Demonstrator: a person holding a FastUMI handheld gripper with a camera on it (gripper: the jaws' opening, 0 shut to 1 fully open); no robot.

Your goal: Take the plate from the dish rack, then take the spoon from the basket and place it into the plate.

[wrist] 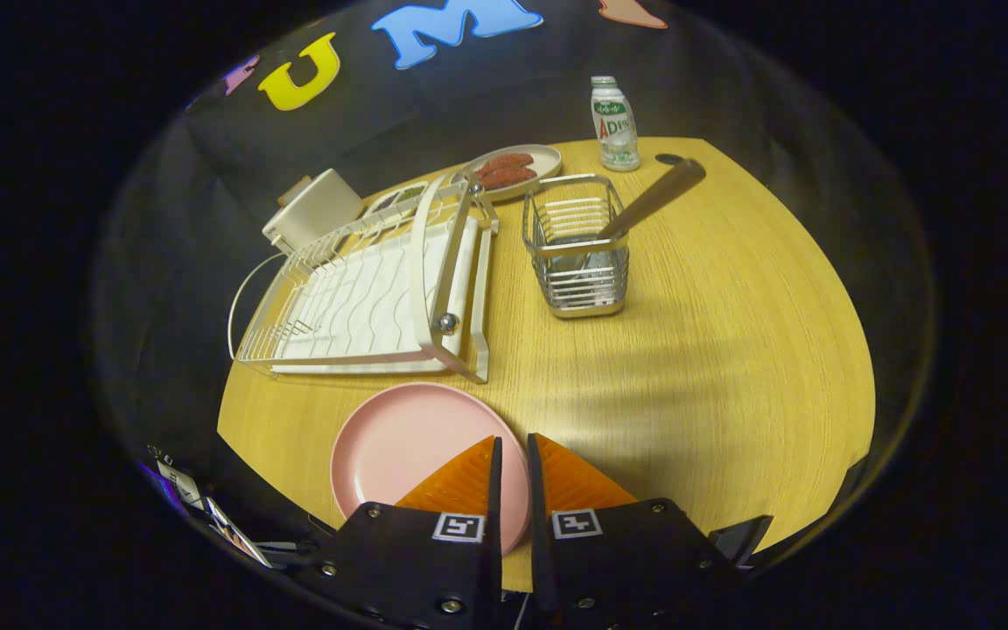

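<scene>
Under the gripper (513,451), fingers nearly closed on nothing, pink plate (399,446) is seen; spoon (653,199) in basket (576,254) at 12 o'clock.

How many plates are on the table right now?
2. The pink plate lies flat under the nearly shut, empty tool; a beige plate holding food sits beyond the dish rack, beside the bottle.
</scene>
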